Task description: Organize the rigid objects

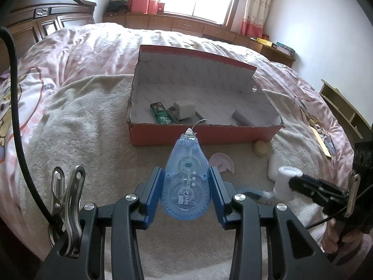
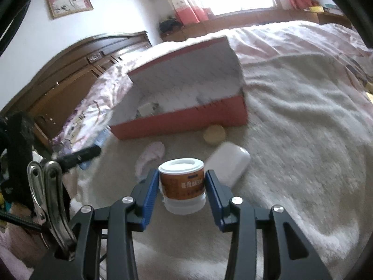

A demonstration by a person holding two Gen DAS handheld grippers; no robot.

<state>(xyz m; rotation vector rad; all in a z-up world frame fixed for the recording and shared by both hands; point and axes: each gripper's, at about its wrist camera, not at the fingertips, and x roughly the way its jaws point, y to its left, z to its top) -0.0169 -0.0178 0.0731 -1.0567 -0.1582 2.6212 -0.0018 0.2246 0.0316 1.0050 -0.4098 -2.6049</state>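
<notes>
Between the left gripper's [image 1: 185, 187] blue pads sits a clamped blue correction tape [image 1: 185, 182], short of the red box [image 1: 200, 98]. The right gripper [image 2: 181, 187] grips a brown-labelled jar [image 2: 181, 185] above the cream blanket [image 2: 291, 140].

My left gripper [image 1: 186, 190] shows blue pads on black arms around a translucent blue correction tape [image 1: 185, 182] printed with white lettering. The box [image 1: 200, 134] ahead is red-orange outside, white inside with a faint grey repeating print; in it lie a green patterned tin [image 1: 160, 114] and a white charger [image 1: 184, 109]. My right gripper [image 2: 181, 186], equally blue and black, flanks a jar [image 2: 181, 184] with white lid, brown label and clear base. Nearby rest a white bottle [image 2: 227, 163], a pale yellow round piece [image 2: 214, 134] and a pale pink fragment [image 2: 150, 157]. The blanket [image 2: 291, 140] is cream, the quilt [image 1: 93, 46] pink checked.
</notes>
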